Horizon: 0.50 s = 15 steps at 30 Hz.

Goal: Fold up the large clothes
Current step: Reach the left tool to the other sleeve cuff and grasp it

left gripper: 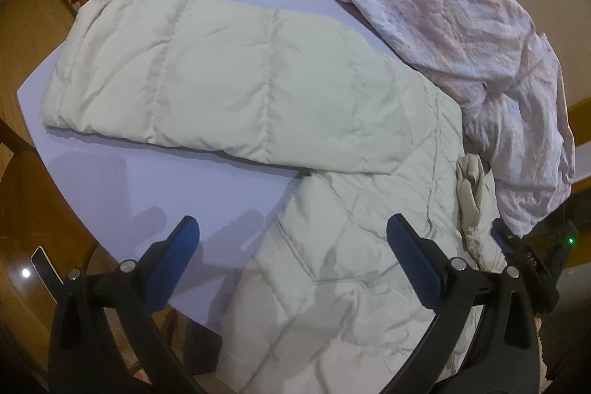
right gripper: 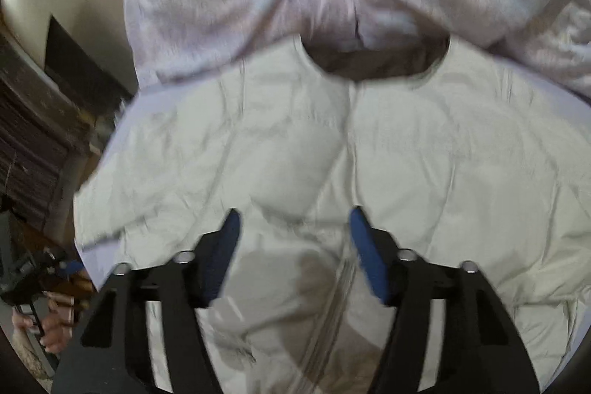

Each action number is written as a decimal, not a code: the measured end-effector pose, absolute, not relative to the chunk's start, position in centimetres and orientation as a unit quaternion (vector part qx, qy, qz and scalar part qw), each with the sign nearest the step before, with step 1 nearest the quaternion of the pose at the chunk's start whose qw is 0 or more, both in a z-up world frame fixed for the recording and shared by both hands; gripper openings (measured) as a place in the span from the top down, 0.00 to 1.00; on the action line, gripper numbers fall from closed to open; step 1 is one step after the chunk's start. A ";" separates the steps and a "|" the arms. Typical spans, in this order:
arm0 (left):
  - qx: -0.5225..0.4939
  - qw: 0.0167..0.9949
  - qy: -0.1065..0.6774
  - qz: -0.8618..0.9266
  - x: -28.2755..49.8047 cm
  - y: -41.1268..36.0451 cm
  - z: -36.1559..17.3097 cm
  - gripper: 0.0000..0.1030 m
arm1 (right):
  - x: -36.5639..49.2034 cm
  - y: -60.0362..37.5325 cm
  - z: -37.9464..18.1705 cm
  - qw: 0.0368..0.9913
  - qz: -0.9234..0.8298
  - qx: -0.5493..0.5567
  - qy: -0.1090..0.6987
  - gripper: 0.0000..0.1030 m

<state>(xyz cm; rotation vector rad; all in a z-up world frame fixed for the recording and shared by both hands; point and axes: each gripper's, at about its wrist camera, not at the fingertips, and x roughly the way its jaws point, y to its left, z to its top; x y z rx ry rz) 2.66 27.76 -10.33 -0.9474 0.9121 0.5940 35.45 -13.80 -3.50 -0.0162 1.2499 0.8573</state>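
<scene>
The pale cream quilted puffer jacket [right gripper: 332,143] lies spread on the white tabletop [left gripper: 147,180], one sleeve [left gripper: 221,80] stretched out to the left, with a rumpled pinkish-lilac sheet [left gripper: 443,6] bunched at the far side. Both claws are open and empty: the left gripper [left gripper: 291,231] hangs by the sleeve's root, the right gripper [right gripper: 293,228] over the centre seam. For a tidy fold I'd grab the sleeve near its cuff and swing it across the body.

You see a matt quilted puffer jacket [left gripper: 236,76] of smooth cream cloth on the smooth lavender table [left gripper: 122,187]. Beyond the jacket lies crumpled pink cloth [left gripper: 461,10]. Beside the table, glossy brown floor [left gripper: 22,246].
</scene>
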 end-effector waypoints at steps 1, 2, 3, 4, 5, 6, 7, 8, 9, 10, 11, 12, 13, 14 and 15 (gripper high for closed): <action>-0.436 0.750 0.416 0.275 2.5 28.0 -10.5 0.02 | 36.0 -13.5 -3.9 0.729 0.375 -0.004 0.572 0.54; -0.438 0.749 0.414 0.277 2.4 28.2 -10.6 0.02 | 36.3 -13.2 -4.3 0.728 0.368 -0.004 0.578 0.56; -0.440 0.747 0.412 0.279 2.4 28.3 -10.7 0.02 | 36.5 -12.7 -4.9 0.728 0.359 -0.009 0.585 0.58; -0.443 0.746 0.411 0.281 2.2 28.6 -10.9 0.02 | 36.7 -12.3 -5.3 0.727 0.354 -0.013 0.588 0.59; -0.445 0.744 0.409 0.284 2.1 28.8 -11.0 0.02 | 36.7 -11.6 -5.9 0.724 0.350 -0.020 0.593 0.59; -0.448 0.742 0.408 0.286 2.0 29.0 -11.2 0.02 | 36.5 -10.9 -6.6 0.721 0.349 -0.028 0.598 0.59; -0.452 0.740 0.405 0.289 1.8 29.4 -11.4 0.02 | 36.2 -10.1 -7.4 0.716 0.347 -0.038 0.604 0.59; -0.457 0.738 0.402 0.292 1.6 29.7 -11.6 0.02 | 35.9 -9.4 -8.2 0.711 0.340 -0.053 0.613 0.58; -0.460 0.736 0.399 0.295 1.5 29.9 -11.7 0.02 | 35.4 -8.7 -9.1 0.706 0.333 -0.075 0.621 0.57; -0.467 0.732 0.395 0.299 1.3 30.3 -12.0 0.02 | 35.0 -8.3 -9.6 0.707 0.330 -0.093 0.618 0.56; -0.475 0.729 0.389 0.304 1.0 30.7 -12.3 0.02 | 34.4 -7.6 -9.8 0.715 0.330 -0.117 0.605 0.56; -0.483 0.725 0.383 0.309 0.7 31.1 -12.6 0.02 | 34.1 -7.2 -9.9 0.719 0.330 -0.131 0.597 0.56; -0.491 0.721 0.375 0.314 0.3 31.5 -12.9 0.02 | 34.1 -7.1 -10.0 0.719 0.330 -0.136 0.596 0.56; -0.499 0.717 0.368 0.319 0.0 31.8 -13.1 0.02 | 34.2 -6.9 -10.0 0.717 0.330 -0.137 0.598 0.56; -0.505 0.714 0.362 0.324 -0.3 32.2 -13.4 0.02 | 34.3 -6.9 -10.1 0.714 0.333 -0.134 0.601 0.56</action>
